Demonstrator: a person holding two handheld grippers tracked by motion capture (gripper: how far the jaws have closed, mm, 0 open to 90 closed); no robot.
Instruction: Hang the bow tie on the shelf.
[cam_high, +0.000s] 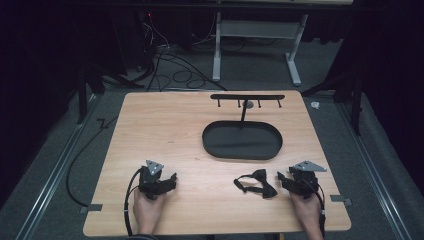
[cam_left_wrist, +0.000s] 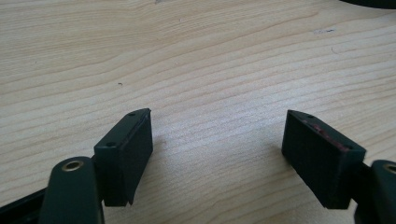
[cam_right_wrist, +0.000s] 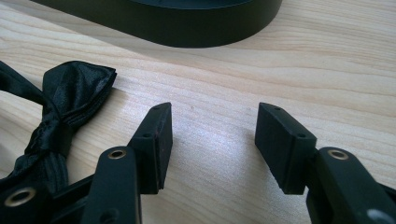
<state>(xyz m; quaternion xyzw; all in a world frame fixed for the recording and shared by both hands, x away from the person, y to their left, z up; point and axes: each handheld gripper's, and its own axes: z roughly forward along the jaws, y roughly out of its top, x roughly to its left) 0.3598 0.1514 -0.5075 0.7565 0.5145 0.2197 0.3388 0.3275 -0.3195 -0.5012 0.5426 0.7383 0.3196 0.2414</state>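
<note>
One black satin bow tie (cam_high: 256, 183) lies on the desk (cam_high: 165, 130), just left of our right tongs (cam_high: 282, 177) and in front of the oval tray (cam_high: 242, 140) with its hook stand (cam_high: 247, 98). We judge it light, limp and slippery, best pinched at the knot (cam_right_wrist: 49, 128). Both hands rest low near the front edge; right tongs gape empty beside the bow, left tongs (cam_left_wrist: 217, 140) likewise spread over bare wood.

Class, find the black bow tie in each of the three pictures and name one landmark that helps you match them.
High view: bow tie lies low, right of centre, beside the right gripper.
Left gripper view: not in it.
Right gripper view: bow tie at the left edge.
Shared landmark: the black oval tray.
</note>
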